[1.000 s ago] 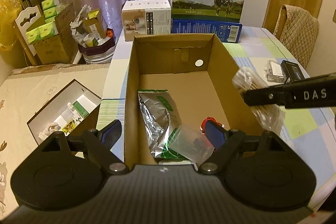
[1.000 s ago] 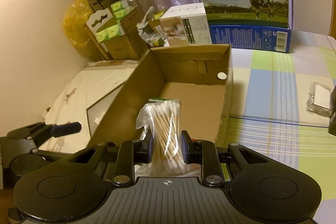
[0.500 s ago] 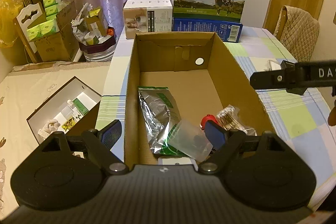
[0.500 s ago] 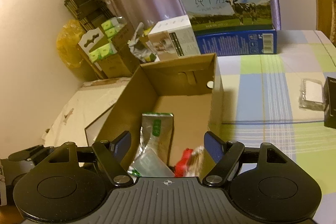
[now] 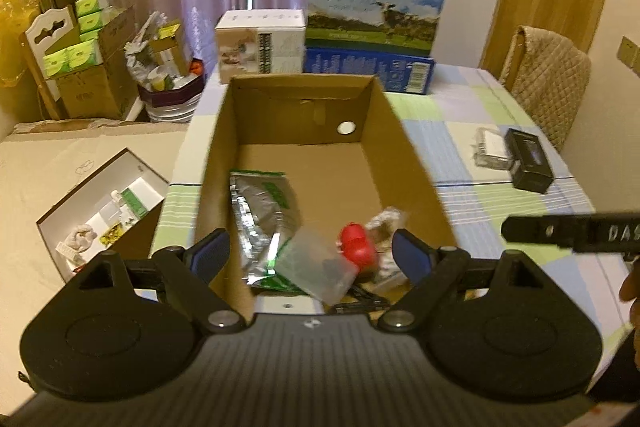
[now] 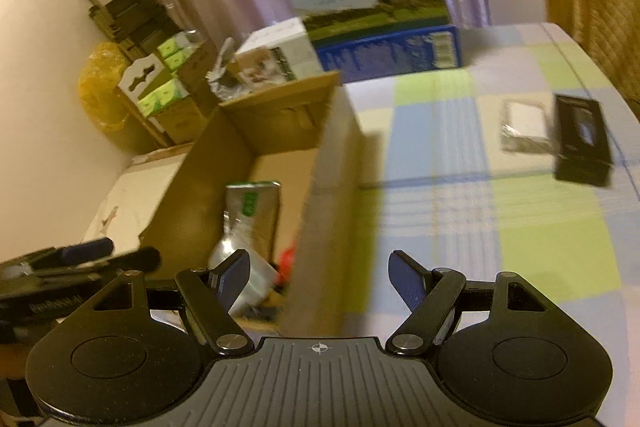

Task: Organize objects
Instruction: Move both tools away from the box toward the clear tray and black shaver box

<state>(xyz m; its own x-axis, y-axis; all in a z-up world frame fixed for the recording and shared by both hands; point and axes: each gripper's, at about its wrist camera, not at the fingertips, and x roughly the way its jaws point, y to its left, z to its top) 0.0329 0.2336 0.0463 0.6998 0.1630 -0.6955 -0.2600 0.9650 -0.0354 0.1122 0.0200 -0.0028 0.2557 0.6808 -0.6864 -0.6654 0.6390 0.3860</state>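
An open cardboard box (image 5: 404, 143) (image 6: 332, 163) stands on the checked tablecloth. Inside lie a silver-green foil pouch (image 5: 260, 203) (image 6: 250, 215), a clear plastic bag (image 5: 316, 269), a red item (image 5: 356, 247) and the bag of cotton swabs (image 5: 386, 223). My left gripper (image 5: 310, 253) hangs open over the box's near end, holding nothing. My right gripper (image 6: 320, 269) is open and empty above the box's right wall. On the cloth to the right lie a black box (image 5: 528, 165) (image 6: 582, 139) and a clear-wrapped white packet (image 5: 490, 147) (image 6: 524, 125).
Milk cartons (image 5: 372, 15) and a white box (image 5: 260, 41) stand behind the cardboard box. A padded chair (image 5: 548, 83) is at the table's far right. Left of the table are stacked cartons (image 5: 88, 67) and an open white gift box (image 5: 104, 215).
My right gripper let go of the cotton swabs, which dropped into the box beside the red item. It then opened wide and swung right, toward the black box.
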